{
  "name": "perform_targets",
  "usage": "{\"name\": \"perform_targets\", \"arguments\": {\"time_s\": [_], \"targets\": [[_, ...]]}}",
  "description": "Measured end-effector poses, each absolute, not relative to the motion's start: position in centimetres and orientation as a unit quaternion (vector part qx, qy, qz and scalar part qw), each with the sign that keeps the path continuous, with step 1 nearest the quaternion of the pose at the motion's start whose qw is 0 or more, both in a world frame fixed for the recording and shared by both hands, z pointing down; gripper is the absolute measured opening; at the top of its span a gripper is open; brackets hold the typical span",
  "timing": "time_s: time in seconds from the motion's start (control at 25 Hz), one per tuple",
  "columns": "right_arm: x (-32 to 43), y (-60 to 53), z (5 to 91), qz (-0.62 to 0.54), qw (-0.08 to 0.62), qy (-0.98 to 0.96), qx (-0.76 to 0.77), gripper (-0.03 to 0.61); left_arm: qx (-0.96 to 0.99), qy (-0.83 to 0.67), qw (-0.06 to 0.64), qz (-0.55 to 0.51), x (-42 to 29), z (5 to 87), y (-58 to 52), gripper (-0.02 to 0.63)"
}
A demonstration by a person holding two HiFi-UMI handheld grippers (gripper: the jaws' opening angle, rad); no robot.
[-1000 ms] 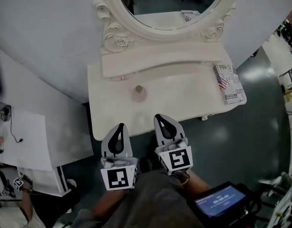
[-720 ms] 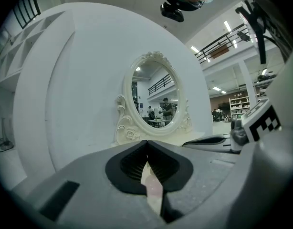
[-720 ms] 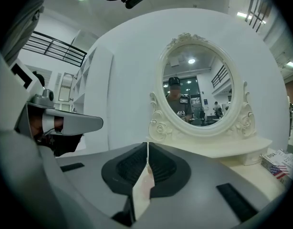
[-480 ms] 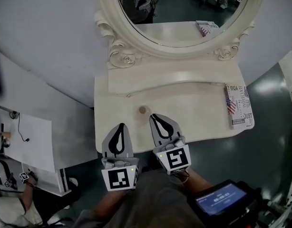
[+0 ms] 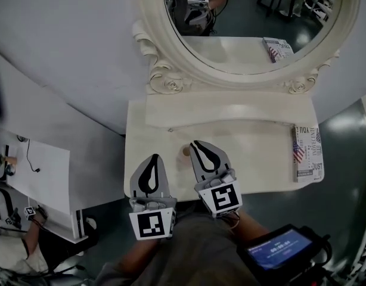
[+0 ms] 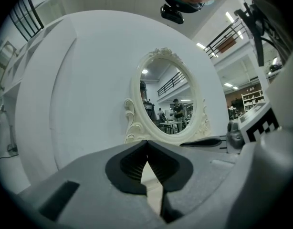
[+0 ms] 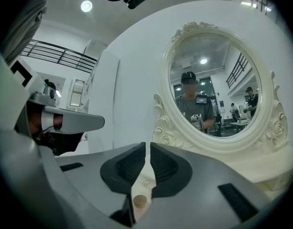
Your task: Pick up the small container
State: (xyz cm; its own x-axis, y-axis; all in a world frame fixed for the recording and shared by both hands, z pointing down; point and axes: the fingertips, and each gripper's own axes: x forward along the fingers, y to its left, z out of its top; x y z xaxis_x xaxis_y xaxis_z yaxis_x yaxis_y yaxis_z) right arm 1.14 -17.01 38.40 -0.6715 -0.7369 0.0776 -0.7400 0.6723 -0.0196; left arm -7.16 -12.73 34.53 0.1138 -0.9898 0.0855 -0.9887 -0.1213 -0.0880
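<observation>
1. Head view: a white worktop (image 5: 260, 159) stands against a pale wall, with a large oval mirror (image 5: 248, 28) rising from a raised ledge (image 5: 230, 107) along its back edge.
2. The small container (image 5: 185, 151) stands near the front edge, left of the middle. It is just beside the tip of the right hand-held gripper (image 5: 196, 143) and partly hidden by it.
3. The left hand-held gripper (image 5: 151, 158) reaches in over the front edge near the front left corner, a little apart from the container.
4. To the right of the container the surface is bare as far as a printed booklet (image 5: 307, 154), which lies along the right edge.
5. Left gripper view: the jaws of the left hand-held gripper meet at the tip with nothing between them. Beyond them are the mirror frame and the curved white wall.
6. Right gripper view: the jaws of the right hand-held gripper are closed to a thin slit and hold nothing. The container's round cap shows low in the gap behind the pads, standing on the worktop, untouched.
</observation>
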Motion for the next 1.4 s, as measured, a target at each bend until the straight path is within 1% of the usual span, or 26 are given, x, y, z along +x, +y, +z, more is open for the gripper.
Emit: {"name": "perform_targets", "arguments": {"time_s": [0.44, 0.48, 0.56, 0.6, 0.72, 0.76, 1.08, 1.4], "targets": [[-1.5, -19.3, 43.2, 0.05, 0.07, -0.908, 0.409, 0.018, -0.771, 0.63, -0.055, -0.077, -9.0, 39.6, -16.4, 0.014], [-1.5, -19.4, 43.8, 0.056, 0.073, -0.907, 0.411, 0.027, -0.772, 0.627, -0.062, -0.08, -9.1, 40.1, -16.6, 0.014], [-1.6, -19.5, 44.9, 0.067, 0.079, -0.904, 0.414, 0.109, -0.774, 0.622, -0.075, -0.085, -9.4, 41.2, -16.9, 0.014], [-1.7, -19.5, 45.5, 0.071, 0.083, -0.904, 0.414, 0.131, -0.776, 0.62, -0.08, -0.086, -9.5, 41.8, -17.1, 0.014], [-2.1, -19.4, 47.4, 0.071, 0.103, -0.902, 0.412, 0.174, -0.777, 0.615, -0.096, -0.096, -10.1, 43.6, -17.6, 0.014], [-2.2, -19.4, 48.0, 0.071, 0.11, -0.901, 0.413, 0.179, -0.775, 0.616, -0.102, -0.1, -10.3, 44.2, -17.7, 0.014], [-2.6, -18.0, 52.6, 0.083, 0.158, -0.89, 0.419, 0.189, -0.764, 0.622, -0.131, -0.11, -12.1, 47.6, -18.0, 0.014], [-2.8, -18.0, 54.2, 0.079, 0.171, -0.884, 0.428, 0.187, -0.765, 0.617, -0.144, -0.113, -12.2, 49.6, -18.1, 0.014]]}}
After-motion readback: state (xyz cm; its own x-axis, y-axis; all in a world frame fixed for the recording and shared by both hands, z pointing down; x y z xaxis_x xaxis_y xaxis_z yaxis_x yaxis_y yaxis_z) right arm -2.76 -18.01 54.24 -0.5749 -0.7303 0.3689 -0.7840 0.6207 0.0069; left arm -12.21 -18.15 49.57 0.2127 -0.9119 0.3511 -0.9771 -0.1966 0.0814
